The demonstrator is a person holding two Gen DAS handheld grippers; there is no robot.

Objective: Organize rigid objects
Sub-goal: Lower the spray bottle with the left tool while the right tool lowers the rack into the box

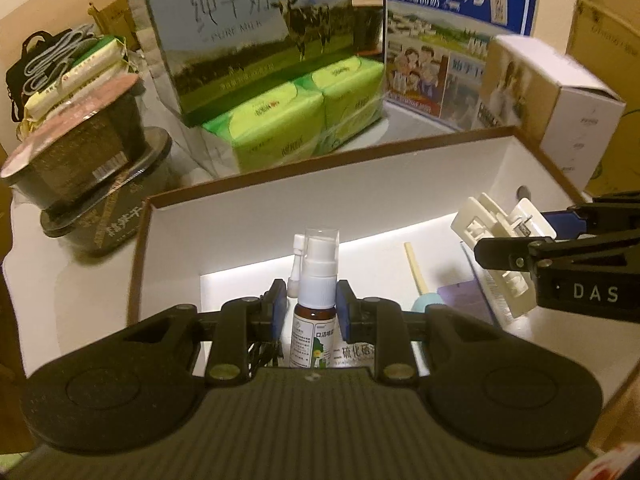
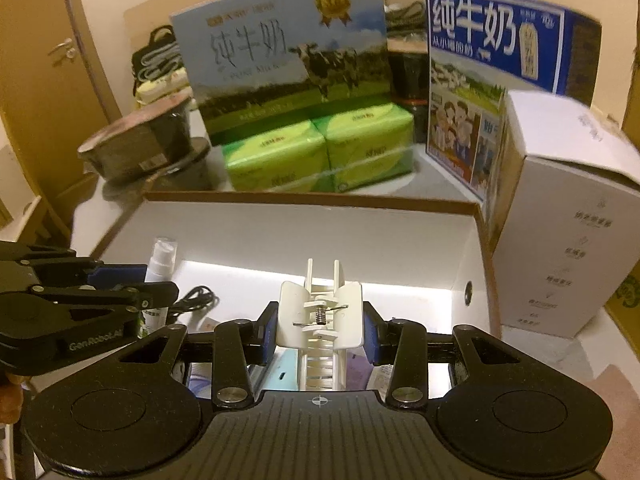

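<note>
An upright brown spray bottle (image 1: 314, 312) and a cream hair claw clip (image 2: 320, 316) hang above the white open box (image 1: 360, 196).

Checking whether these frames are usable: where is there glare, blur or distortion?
Left wrist: a bright strip glares across the box floor behind the spray bottle; fisheye bends the box rim. Right wrist: same glare behind the clip; the milk cartons look soft; warm, dim light.

A white tabletop (image 2: 560, 360) is seen ahead of both grippers. Directly beneath them an open white box (image 1: 360, 184) is set on it. Beyond the box, green tissue packs (image 1: 296, 128), two milk cartons (image 1: 248, 28) and stacked dark tubs (image 1: 80, 152) are placed.
</note>
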